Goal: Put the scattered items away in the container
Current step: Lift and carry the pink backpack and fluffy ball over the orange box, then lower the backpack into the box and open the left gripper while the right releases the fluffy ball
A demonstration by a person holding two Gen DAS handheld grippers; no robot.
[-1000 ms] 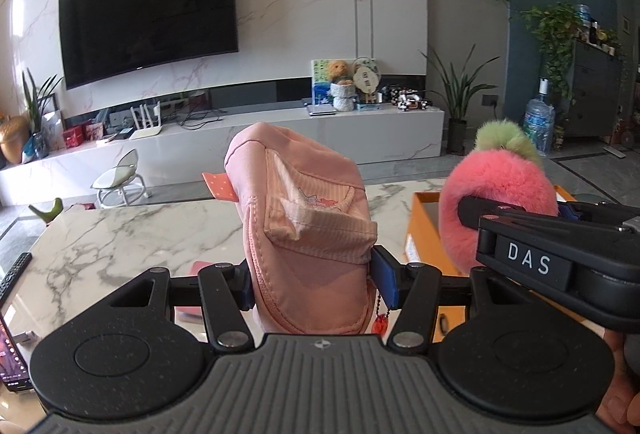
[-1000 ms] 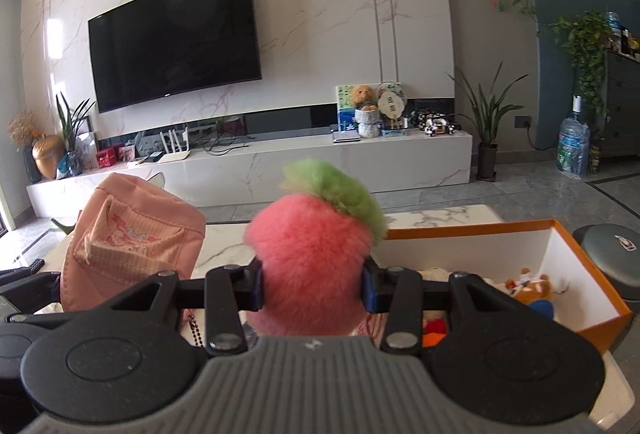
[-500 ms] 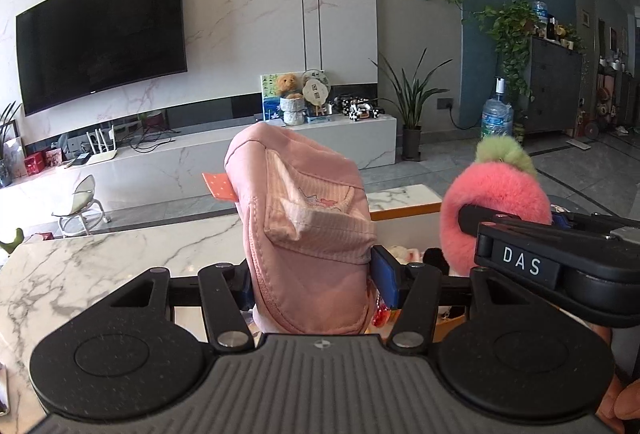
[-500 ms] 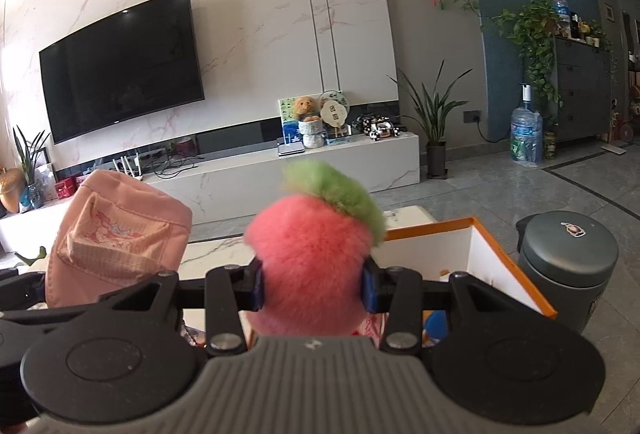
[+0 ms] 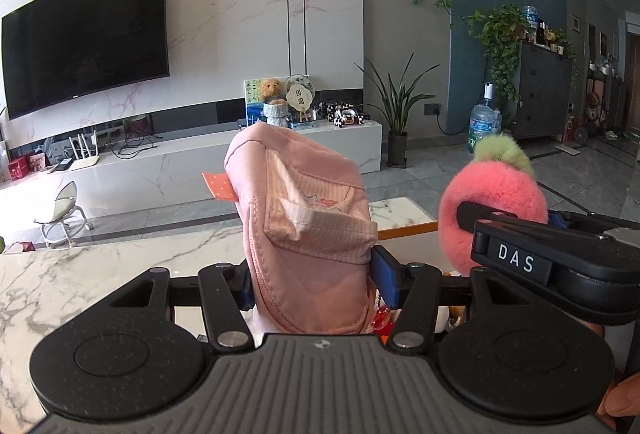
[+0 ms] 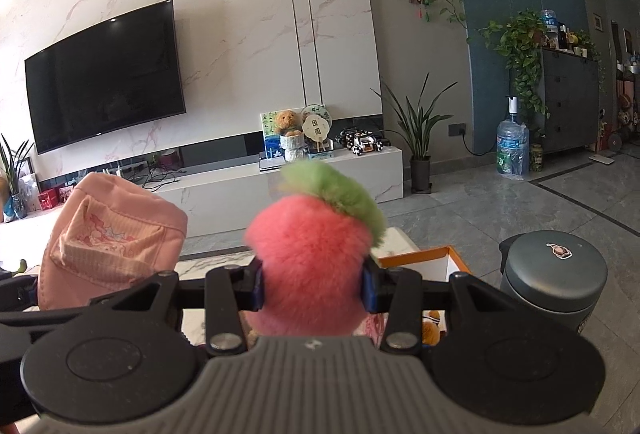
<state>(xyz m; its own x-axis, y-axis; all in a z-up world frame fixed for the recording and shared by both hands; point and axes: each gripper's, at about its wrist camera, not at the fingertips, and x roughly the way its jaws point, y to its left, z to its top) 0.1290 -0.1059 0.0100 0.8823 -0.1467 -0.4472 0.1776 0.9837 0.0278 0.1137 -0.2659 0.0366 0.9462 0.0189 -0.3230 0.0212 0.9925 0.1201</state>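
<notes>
Both grippers have swung rightward over the last second: the television has slid toward the left of each view, the marble table (image 5: 80,274) fills less of the left wrist view, and the orange-rimmed box (image 6: 432,254) now sits low, mostly hidden behind the tools. On the left, the left gripper (image 5: 310,284) is clamped on a pink cloth pouch (image 5: 304,226), its blue pads pressed into the fabric on both sides, with the pouch held upright above the table near the box's edge. To the right, the right gripper (image 6: 312,284) squeezes a pink plush ball (image 6: 310,262) with a green tuft, just over the box. By my reading, both items are lifted and carried but not yet released, so the drop is what remains; some small toys already lie inside the box. Only the left wrist view shows the table surface and the right tool from the side, marked DAS. Only the right wrist view shows the box's white inner wall, a grey bin (image 6: 554,274) beside it, and the small toys below.
</notes>
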